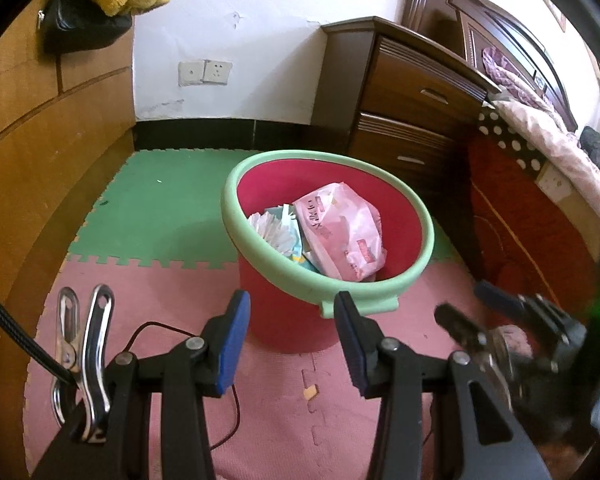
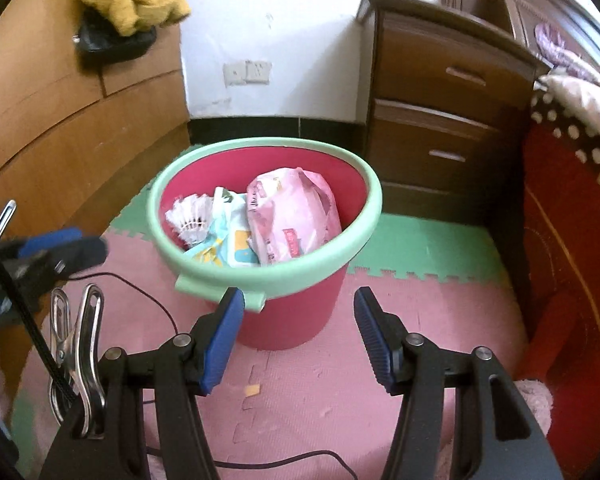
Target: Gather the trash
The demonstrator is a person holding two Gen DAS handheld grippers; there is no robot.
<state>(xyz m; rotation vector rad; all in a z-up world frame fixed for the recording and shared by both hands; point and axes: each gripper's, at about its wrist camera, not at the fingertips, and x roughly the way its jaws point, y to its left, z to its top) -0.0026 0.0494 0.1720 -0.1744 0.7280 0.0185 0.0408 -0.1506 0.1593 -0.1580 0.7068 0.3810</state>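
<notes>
Red bin (image 2: 288,320), mint-green rim; pink wrapper (image 2: 292,216); pink-and-green foam mat (image 1: 148,208); blue gripper pads (image 2: 222,340).

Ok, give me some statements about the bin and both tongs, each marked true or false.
1. The bin has a green rim. True.
2. The pink packet lies on the floor mat. False: it lies inside the bin.
3. The right tongs hold nothing. True.
4. The shuttlecock is in the bin. True.
5. The left tongs grip a wrapper. False: they stand open and empty.
6. The bin lies tipped over. False: it stands upright.
</notes>
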